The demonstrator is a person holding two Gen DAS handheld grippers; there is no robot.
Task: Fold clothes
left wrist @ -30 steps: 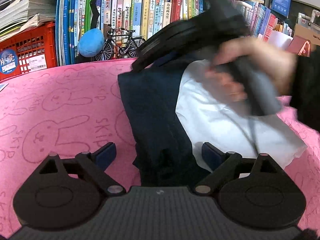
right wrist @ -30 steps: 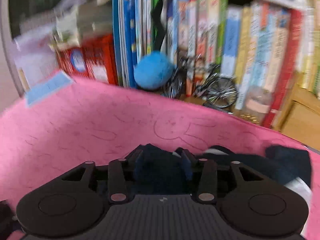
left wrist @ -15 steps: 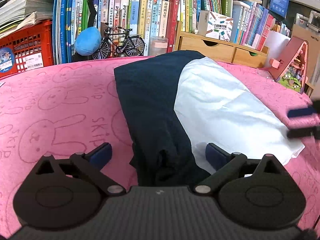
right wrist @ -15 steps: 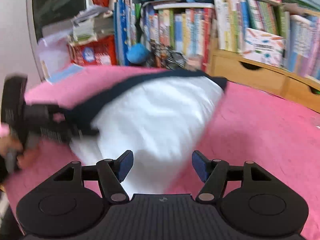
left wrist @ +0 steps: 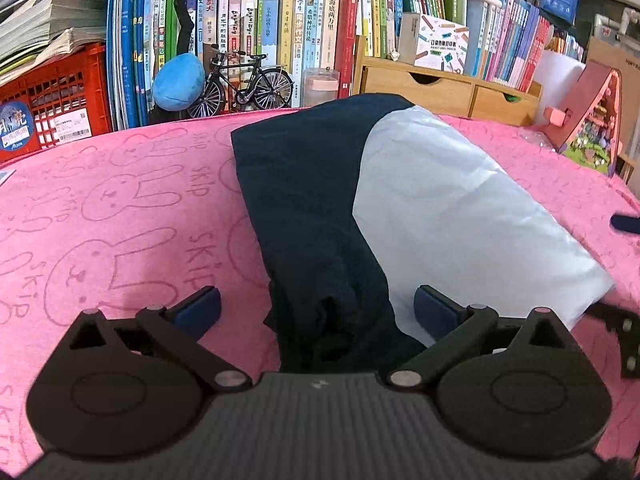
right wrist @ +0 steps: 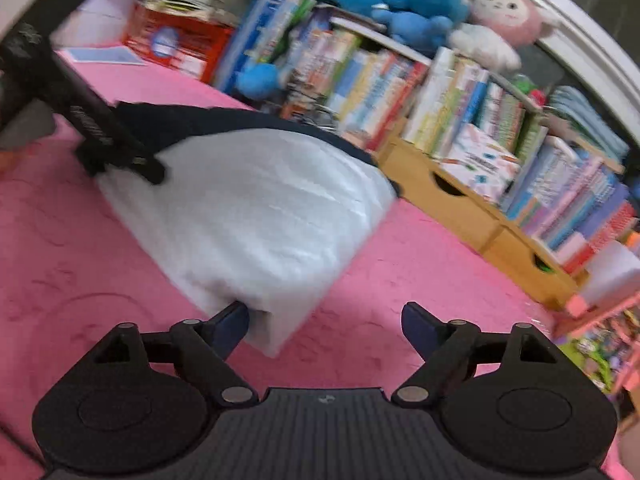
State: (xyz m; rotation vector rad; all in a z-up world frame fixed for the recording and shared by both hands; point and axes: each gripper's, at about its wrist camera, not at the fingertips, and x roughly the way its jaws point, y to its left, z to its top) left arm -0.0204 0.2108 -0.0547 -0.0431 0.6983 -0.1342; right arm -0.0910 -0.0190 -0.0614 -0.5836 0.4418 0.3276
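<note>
Left wrist view is showing the left gripper (left wrist: 316, 308) with its blue-padded fingers spread wide, gripping nothing, while the folded navy-and-white cloth garment (left wrist: 400, 216) is lying straight ahead of it on the pink rabbit-print fabric table cover (left wrist: 120, 208). The garment's dark navy part is running between the two fingers toward the gripper body, and its white part is spreading ahead and to the right. Beyond the garment, a small black model bicycle (left wrist: 240, 82) is standing beside a round blue plush ball (left wrist: 178, 82) in front of a row of upright books (left wrist: 280, 28).

Right wrist view is showing the right gripper (right wrist: 324, 320) also wide open and empty, with the near white corner of the garment (right wrist: 256, 208) sitting just inside its left finger. The left gripper (right wrist: 120, 156) is appearing blurred ahead and to the left, at the garment's far edge.
</note>
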